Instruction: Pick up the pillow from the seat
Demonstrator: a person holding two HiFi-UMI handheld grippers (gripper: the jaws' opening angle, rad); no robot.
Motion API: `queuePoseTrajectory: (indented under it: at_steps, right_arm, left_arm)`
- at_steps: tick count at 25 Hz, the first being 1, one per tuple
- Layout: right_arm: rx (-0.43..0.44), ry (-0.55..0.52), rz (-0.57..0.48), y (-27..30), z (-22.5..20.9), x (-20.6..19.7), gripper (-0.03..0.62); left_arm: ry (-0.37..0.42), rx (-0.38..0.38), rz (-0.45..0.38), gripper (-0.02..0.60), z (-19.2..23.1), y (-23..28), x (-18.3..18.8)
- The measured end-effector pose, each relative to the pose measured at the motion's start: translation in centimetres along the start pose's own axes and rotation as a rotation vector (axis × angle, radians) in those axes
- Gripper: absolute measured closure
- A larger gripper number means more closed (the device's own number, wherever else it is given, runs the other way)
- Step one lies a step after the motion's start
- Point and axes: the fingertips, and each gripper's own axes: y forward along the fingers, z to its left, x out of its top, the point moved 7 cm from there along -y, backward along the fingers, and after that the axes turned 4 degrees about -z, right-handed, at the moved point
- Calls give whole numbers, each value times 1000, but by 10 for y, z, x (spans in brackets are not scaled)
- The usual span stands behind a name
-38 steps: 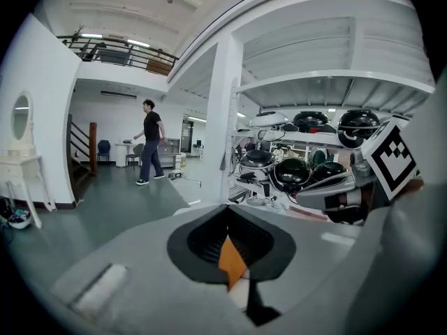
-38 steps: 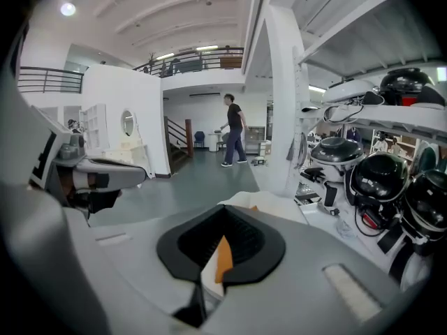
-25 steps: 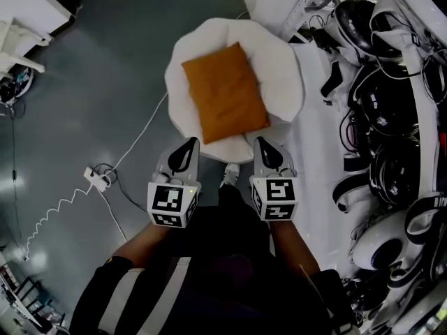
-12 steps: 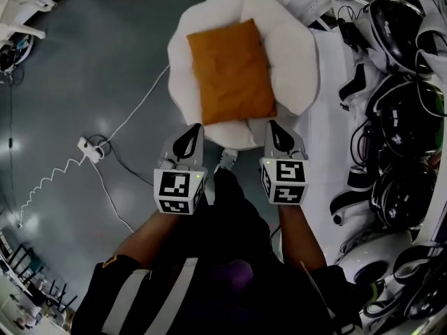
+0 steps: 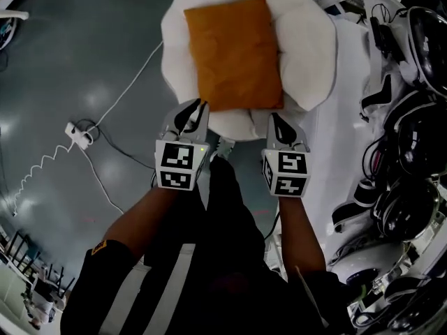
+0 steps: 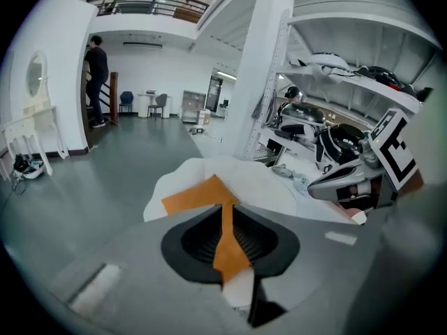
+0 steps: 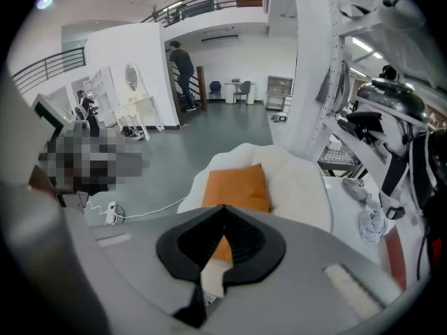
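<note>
An orange pillow lies flat on a round white padded seat. My left gripper hovers at the pillow's near left corner, its tips just short of the fabric. Its jaws have just been opening and stand a narrow slit apart, with nothing between them. In the left gripper view the pillow shows through that slit of the left gripper. My right gripper hangs shut and empty over the seat's front rim, below the pillow's near right corner. In the right gripper view the pillow lies just beyond the right gripper.
White shelves packed with dark helmets and cables run along the right, close to the seat. A white power strip with a coiled cord lies on the grey floor at left. My white shoe is under the seat's front edge. A person stands far off.
Both grippers have dropped and moved forward to the seat's front edge. The pillow and seat now fill more of the head view. The left jaws have parted slightly.
</note>
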Motion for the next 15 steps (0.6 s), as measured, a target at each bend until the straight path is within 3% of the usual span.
queuePoseTrajectory:
  at_steps: [4,5,6,15]
  right_arm:
    - [-12,10,31,38,-15,-11,588]
    - [-6,16,42,47,-18,-15,518]
    - [-2,23,52,56,-21,-19,497]
    - [-18,25,134,125,-43,-58,449]
  left_arm:
    - [-33,-23,65,504,7,39,-28]
    - [-39,-28,78,502,8,48,-35]
    - [-44,-32,90,490,10,57,-42]
    - [-105,-31,169,427,29,117,-96]
